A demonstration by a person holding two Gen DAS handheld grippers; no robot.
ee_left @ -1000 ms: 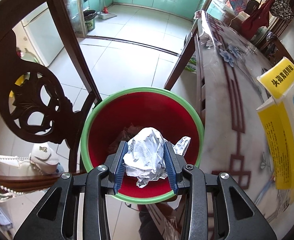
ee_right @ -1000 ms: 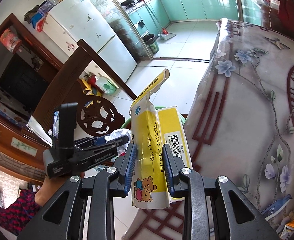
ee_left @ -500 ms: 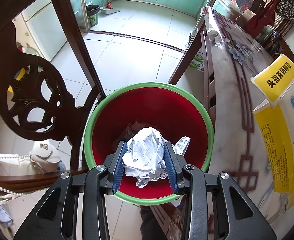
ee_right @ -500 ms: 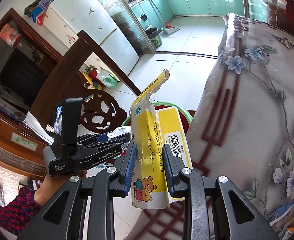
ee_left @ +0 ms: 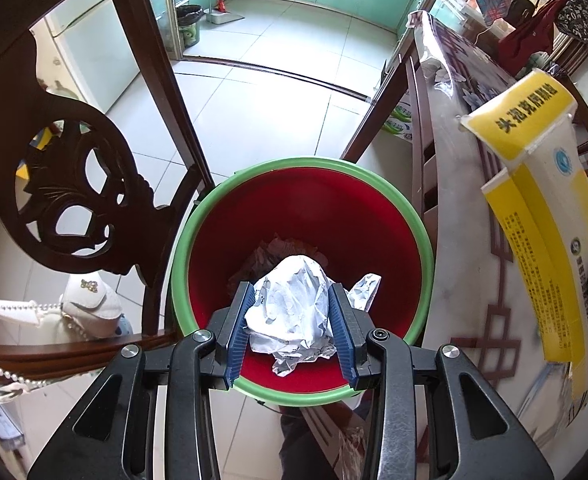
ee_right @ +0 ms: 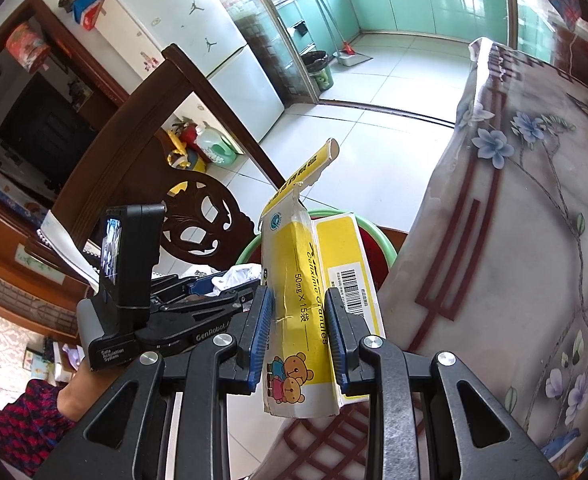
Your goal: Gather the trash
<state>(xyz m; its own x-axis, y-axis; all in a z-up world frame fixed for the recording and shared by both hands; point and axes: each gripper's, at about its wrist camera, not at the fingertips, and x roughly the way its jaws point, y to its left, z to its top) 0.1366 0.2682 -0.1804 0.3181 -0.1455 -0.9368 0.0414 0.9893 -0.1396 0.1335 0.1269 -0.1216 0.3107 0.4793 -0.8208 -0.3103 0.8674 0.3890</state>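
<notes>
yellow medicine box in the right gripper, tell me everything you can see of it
The yellow medicine box is a flattened yellow and white cardboard carton, creased, its torn top flap bent open. It bears a barcode, printed text and two cartoon bears near the bottom. It stands roughly upright, pinched between the blue pads of the right gripper, which alone touch it. It hangs beside the table edge, with the green-rimmed red bin behind and below it.

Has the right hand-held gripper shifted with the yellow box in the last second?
Yes. The right hand-held gripper, shut on the yellow box, has shifted toward the bin's green rim, which shows more beyond the box.
</notes>
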